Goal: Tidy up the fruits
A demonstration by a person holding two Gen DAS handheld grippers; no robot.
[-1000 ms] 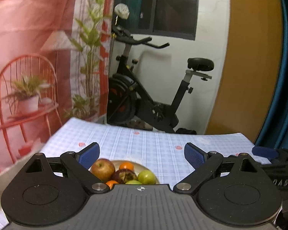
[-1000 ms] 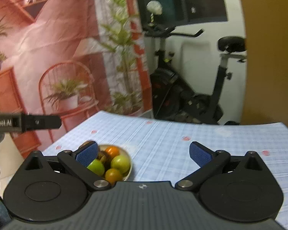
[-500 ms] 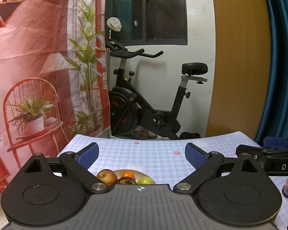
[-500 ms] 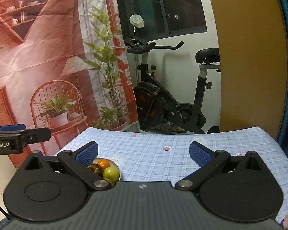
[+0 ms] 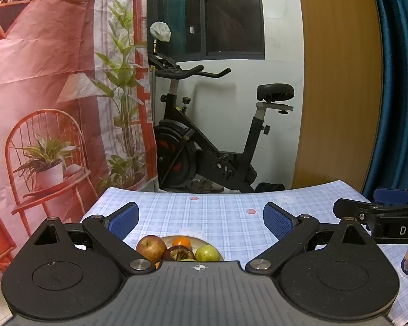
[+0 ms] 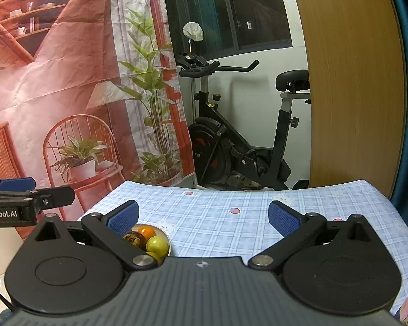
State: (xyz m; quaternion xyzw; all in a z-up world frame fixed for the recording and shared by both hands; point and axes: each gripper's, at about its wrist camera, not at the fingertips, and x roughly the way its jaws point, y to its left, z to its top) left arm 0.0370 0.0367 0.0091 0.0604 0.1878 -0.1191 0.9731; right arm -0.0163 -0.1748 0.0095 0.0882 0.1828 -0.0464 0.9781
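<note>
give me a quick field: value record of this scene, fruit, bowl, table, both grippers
bowl: pale bowl on the table, partly hidden by the gripper body
fruit: red apple, orange, green fruit, dark brownish fruit, all in the bowl
table: blue checked cloth
left gripper: fingers wide open, holding nothing
right gripper: fingers wide open, holding nothing
background: exercise bike

tablecloth [image 5: 217, 217] blue plaid | apple [image 5: 150, 247] red | gripper pads [image 5: 123, 220] blue
</note>
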